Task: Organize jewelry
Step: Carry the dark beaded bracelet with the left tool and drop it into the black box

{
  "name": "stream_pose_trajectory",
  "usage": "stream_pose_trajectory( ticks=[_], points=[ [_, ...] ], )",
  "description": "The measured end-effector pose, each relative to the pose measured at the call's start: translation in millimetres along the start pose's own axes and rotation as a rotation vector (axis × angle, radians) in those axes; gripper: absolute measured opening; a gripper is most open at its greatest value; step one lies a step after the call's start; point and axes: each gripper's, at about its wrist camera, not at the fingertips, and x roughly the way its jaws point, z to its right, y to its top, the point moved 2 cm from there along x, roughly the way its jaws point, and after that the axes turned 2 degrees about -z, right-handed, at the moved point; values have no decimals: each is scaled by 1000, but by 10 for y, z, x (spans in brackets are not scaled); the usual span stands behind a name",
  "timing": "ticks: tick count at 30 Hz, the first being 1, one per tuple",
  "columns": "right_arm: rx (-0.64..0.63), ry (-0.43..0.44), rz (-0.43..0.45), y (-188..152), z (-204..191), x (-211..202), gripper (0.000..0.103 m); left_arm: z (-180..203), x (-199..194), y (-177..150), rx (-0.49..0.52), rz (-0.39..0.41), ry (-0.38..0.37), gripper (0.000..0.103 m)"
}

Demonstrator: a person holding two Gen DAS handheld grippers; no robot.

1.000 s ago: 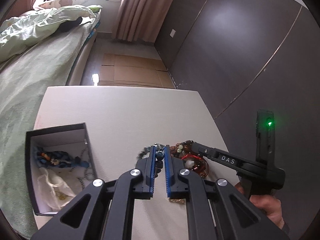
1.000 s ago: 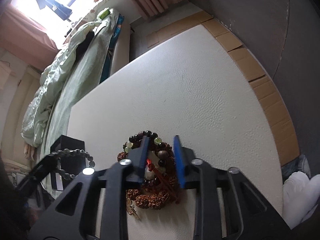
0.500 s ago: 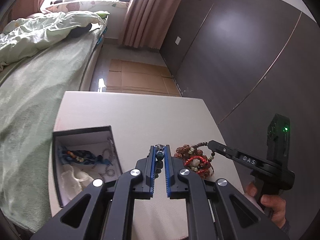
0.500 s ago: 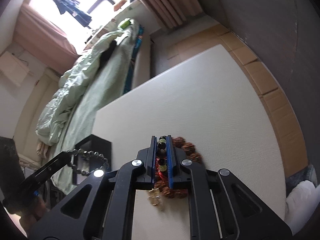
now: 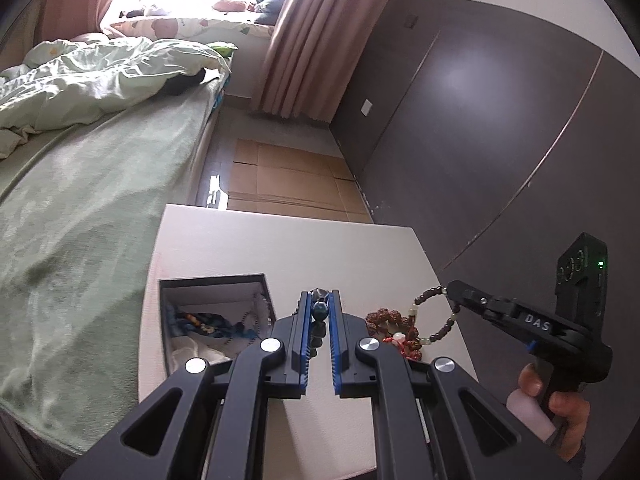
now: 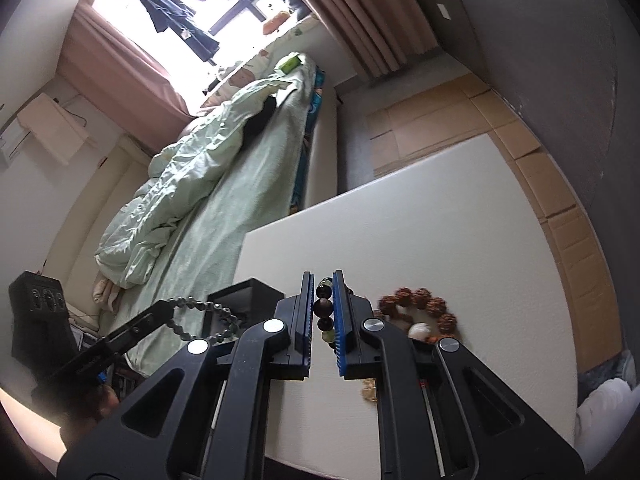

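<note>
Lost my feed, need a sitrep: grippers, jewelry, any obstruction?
Left gripper shut on grey bracelet. Right gripper shut on brown bracelet, lifted. Box open, left of both. Seed bracelet on table; nothing blocking.

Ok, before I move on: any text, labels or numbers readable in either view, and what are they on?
"DAS": white letters on the black arm of the right hand-held gripper, seen in the left wrist view.
The same spot on the left hand-held gripper, in the right wrist view, shows only a faint embossed mark, too blurred to read.
The black jewelry box shows no lettering.
</note>
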Motion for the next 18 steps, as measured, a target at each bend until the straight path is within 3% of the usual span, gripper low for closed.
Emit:
stream_pose_trajectory(
  ticks=[9,11,12,14,18],
  points=[
    [-45,49,-5,-30,-425,13,10,-267,-38,-84,-48,-17,9,7],
    [-55,52,-12,-54,-514,52,10,-324,-33,-108,-51,-13,41,8],
    [-58,55,-18,-70,-554,77,10,-357,-39,-118,-54,-12,52,10],
    [-68,59,-27,-107,-627,122,10,-425,-65,-132,-75,-2,42,25],
    [-85,71,-50,-160,-772,240,10,-571,-155,-126,-93,17,56,28]
  ],
)
